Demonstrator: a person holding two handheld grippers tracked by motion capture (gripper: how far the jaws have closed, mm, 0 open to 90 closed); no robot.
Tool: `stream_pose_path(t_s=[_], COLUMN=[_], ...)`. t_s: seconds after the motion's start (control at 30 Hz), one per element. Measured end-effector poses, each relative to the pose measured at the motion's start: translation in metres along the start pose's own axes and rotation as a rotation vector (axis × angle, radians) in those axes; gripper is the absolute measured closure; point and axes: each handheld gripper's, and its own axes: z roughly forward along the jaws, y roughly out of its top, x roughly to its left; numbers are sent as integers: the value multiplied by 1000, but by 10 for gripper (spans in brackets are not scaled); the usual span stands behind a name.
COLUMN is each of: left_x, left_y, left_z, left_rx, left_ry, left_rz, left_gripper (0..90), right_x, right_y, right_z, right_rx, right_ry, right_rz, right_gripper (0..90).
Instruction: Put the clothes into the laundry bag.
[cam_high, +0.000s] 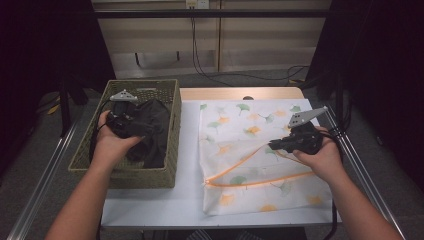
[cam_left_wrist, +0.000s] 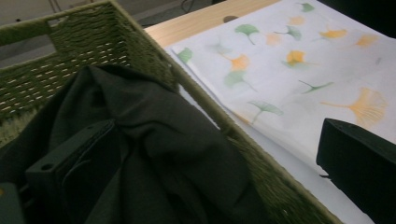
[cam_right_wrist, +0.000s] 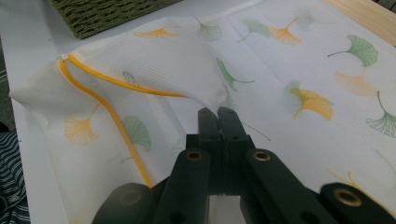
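Observation:
A black garment (cam_high: 154, 134) (cam_left_wrist: 163, 135) lies bunched in a green woven basket (cam_high: 145, 177) (cam_left_wrist: 261, 158) at the table's left. My left gripper (cam_high: 136, 125) (cam_left_wrist: 210, 140) hovers over it, open, its jaws spread wide, one against the cloth and the other beyond the basket's rim. To the right lies a white mesh bag (cam_high: 240, 125) (cam_right_wrist: 303, 70) (cam_left_wrist: 289, 74) printed with green and orange leaves, its orange zipper (cam_high: 260, 181) (cam_right_wrist: 107, 107) undone. My right gripper (cam_high: 273, 146) (cam_right_wrist: 218, 112) is shut on the bag's upper layer beside the opening and holds it raised.
A white sheet (cam_high: 187, 150) covers the table, with bare wood (cam_high: 240, 93) at the far edge. Metal rails (cam_high: 357, 165) run along both sides. Cables (cam_high: 235, 76) trail on the floor behind the table. The person's striped sleeve (cam_right_wrist: 11, 186) is at the near left.

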Motion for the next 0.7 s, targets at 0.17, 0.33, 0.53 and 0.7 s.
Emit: stream_pose_path(t_s=[0.17, 0.33, 0.53, 0.7], left_x=[10, 22, 38, 50], left_y=[1, -1, -1, 1], left_z=[7, 11, 19, 23], left_rx=[16, 10, 38, 26], left_ry=[36, 43, 73, 74], left_rz=[7, -18, -73, -105], left_gripper=[0, 0, 0, 0], right_x=[-1, -1, 0, 0], right_y=[-1, -2, -2, -3], right_z=[1, 2, 4, 4], right_rx=[3, -1, 3, 3], right_ry=[6, 12, 9, 5], right_rz=[3, 1, 0, -2], right_gripper=[900, 900, 900, 900])
